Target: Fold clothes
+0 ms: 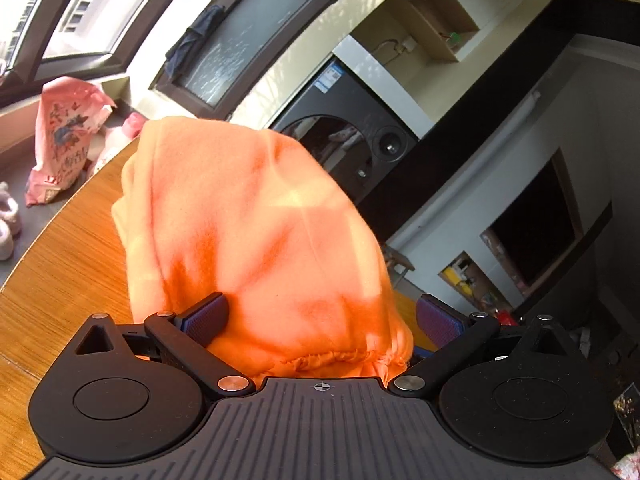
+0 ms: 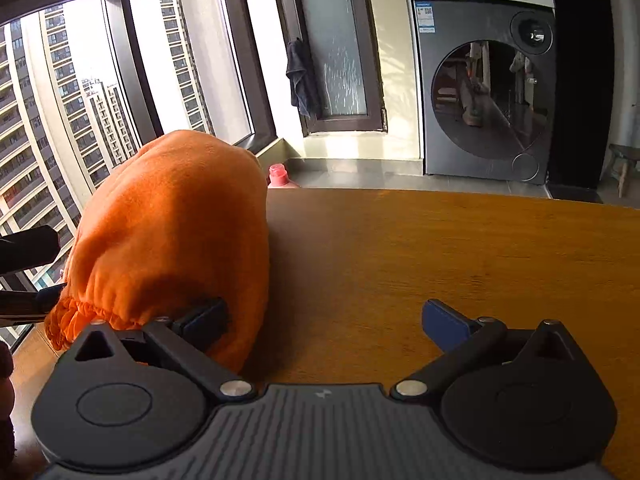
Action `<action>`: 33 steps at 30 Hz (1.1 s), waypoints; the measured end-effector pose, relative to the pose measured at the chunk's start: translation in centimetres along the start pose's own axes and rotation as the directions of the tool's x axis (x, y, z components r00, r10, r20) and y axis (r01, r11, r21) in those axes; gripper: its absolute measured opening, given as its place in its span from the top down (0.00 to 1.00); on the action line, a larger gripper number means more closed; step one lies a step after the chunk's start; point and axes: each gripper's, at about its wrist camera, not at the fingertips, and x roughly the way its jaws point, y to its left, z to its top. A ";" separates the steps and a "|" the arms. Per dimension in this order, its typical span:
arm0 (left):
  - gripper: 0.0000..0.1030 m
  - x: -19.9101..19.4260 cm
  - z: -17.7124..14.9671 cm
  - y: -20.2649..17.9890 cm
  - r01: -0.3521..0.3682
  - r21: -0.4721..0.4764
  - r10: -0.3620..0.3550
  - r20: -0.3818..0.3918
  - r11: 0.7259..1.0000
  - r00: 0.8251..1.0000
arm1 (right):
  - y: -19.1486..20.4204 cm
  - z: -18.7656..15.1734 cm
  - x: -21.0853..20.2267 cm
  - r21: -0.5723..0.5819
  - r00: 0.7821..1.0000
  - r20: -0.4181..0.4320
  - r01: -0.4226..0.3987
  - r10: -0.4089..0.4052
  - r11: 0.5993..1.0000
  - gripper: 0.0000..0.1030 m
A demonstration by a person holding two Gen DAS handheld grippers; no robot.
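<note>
Closest to the lens in the left wrist view is the left tool (image 1: 322,316), fingers spread wide, with an orange garment (image 1: 256,240) bunched up right between them. The gathered, elastic-looking hem sits against the tool's body, and the cloth hangs over the left pad (image 1: 206,316), but the right pad (image 1: 438,318) is clear of it, so nothing is pinched. The rest of the garment mounds up and away ahead of the tool, over the wooden table (image 1: 60,272).

The right tool (image 2: 324,322) is spread wide too, with only bare table (image 2: 440,248) between its fingers. The orange garment (image 2: 172,232) is off to its left, a tall rumpled lump that brushes the left finger (image 2: 204,318); can't tell if it's actually resting on it. The right finger (image 2: 446,322) is well apart from the cloth.

Beyond the table ahead of the right tool there's a dark front-loading washing machine (image 2: 486,80), a frosted-glass door (image 2: 332,40) with a dark towel (image 2: 302,76) hung on it, and a pink bottle (image 2: 280,178) on the floor just past the garment. A pink printed bag (image 1: 64,140) sits off to the left tool's left.
</note>
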 end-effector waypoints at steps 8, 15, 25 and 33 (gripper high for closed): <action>0.00 -4.2 -4.6 -5.0 -0.275 0.116 0.268 0.079 0.954 0.960 | 0.2 -2.4 -4.8 -0.028 0.986 0.142 -0.080 0.083 0.996 0.00; 0.00 -5.0 -8.3 -8.2 -0.458 0.198 0.463 0.022 0.867 0.886 | 0.3 -4.7 -7.5 -0.044 0.998 -0.031 -0.062 0.061 0.997 0.00; 0.00 -3.8 -11.1 -10.1 -0.631 0.339 0.671 0.000 0.698 0.742 | 0.7 -5.4 -8.1 -0.128 0.992 -0.122 0.023 -0.039 0.991 0.00; 0.00 -3.4 -10.7 -10.1 -0.673 0.313 0.704 0.020 0.670 0.710 | 1.4 -5.1 -7.3 -0.191 0.989 -0.139 0.025 -0.052 0.981 0.00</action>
